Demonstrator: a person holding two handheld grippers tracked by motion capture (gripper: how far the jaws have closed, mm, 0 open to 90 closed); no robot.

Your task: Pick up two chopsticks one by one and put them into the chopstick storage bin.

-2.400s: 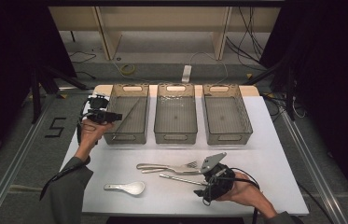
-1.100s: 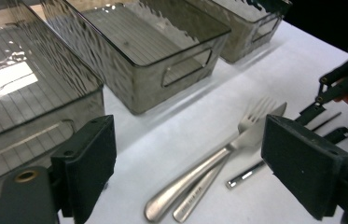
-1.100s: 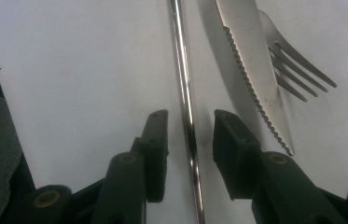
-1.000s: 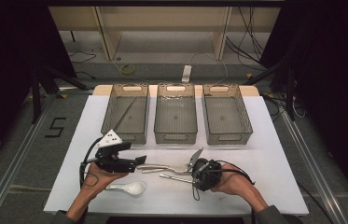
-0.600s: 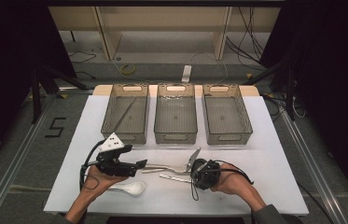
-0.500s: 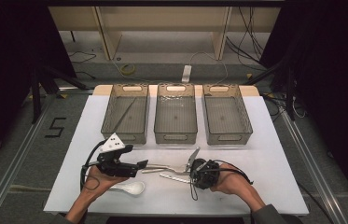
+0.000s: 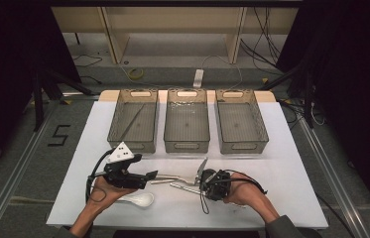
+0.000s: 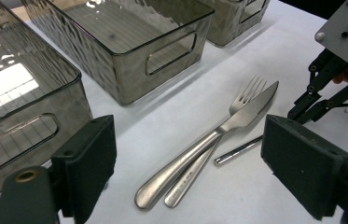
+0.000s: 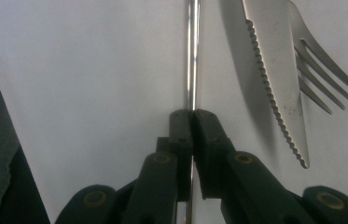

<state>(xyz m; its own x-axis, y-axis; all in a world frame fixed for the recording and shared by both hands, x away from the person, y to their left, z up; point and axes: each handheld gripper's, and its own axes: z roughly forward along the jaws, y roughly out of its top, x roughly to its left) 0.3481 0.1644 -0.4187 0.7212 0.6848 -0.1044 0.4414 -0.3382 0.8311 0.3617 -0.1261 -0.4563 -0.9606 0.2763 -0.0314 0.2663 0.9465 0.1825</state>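
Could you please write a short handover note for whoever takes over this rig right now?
Right gripper: jaws shut on the thin metal rod, which lies flat on the table.
Left gripper: open, empty, aimed at the handles of the fork and knife, which lie together in front of it.
White spoon lies on the table near the left hand.
Three bins stand at the far side; the left bin already holds one thin rod, the others look empty.
Left to do, probably: lift the rod, then sort the fork, knife and spoon into bins.
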